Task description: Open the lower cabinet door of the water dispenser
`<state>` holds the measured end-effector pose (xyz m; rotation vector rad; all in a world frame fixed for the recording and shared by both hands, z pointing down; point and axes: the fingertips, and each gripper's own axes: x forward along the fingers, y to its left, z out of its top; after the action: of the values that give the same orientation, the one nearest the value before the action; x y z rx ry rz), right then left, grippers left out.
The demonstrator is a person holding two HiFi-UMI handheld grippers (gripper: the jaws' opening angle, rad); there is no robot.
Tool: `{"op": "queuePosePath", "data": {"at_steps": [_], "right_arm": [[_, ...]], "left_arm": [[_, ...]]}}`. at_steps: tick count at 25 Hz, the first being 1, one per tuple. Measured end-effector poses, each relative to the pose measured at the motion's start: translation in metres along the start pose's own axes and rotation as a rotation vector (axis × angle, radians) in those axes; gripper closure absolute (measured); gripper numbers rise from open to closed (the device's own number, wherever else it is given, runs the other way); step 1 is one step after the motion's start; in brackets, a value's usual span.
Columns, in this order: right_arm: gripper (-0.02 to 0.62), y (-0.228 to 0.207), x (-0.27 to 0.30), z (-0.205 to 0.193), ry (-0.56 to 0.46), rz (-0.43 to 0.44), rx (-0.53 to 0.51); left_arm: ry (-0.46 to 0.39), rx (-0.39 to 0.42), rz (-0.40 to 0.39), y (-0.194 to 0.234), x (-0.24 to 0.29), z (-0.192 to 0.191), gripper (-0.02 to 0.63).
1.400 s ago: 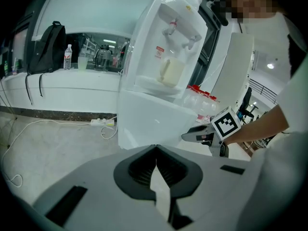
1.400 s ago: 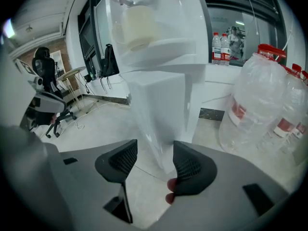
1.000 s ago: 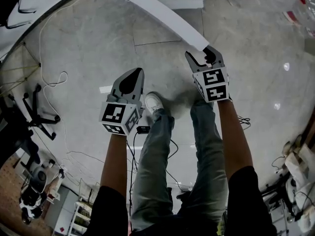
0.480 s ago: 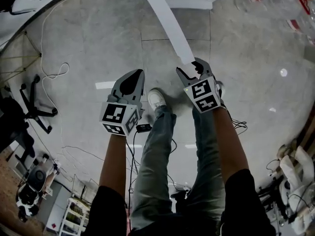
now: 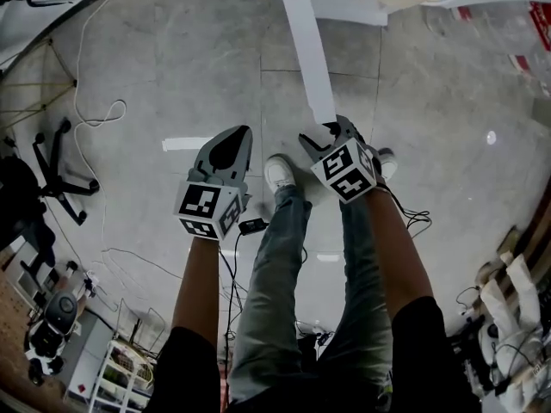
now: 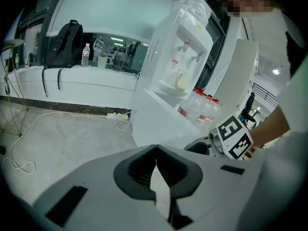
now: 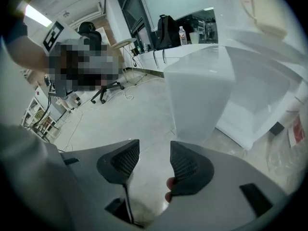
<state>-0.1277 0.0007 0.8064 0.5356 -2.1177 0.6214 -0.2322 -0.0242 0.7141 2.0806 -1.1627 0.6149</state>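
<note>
Water dispenser, white, stands on the grey floor ahead of the person. Its lower cabinet door is swung out from the body and is seen edge-on from the head view as a long white panel reaching toward the right gripper. That gripper's jaws have just been closing but are apart, with only floor between the pads; the door's free edge stands just past their tips. The left gripper is closed and empty, held apart from the door.
</note>
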Motion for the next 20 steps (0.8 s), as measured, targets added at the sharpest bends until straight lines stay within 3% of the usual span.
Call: {"op": "queuePosePath", "data": {"at_steps": [11, 20], "right_arm": [[0.371, 0.045, 0.014, 0.022, -0.025, 0.132, -0.102], [0.42, 0.069, -0.062, 0.042, -0.147, 0.061, 0.005]], "left_arm": [[0.004, -0.009, 0.002, 0.002, -0.009, -0.001, 0.596], [-0.015, -0.021, 0.004, -0.029, -0.044, 0.028, 0.596]]}}
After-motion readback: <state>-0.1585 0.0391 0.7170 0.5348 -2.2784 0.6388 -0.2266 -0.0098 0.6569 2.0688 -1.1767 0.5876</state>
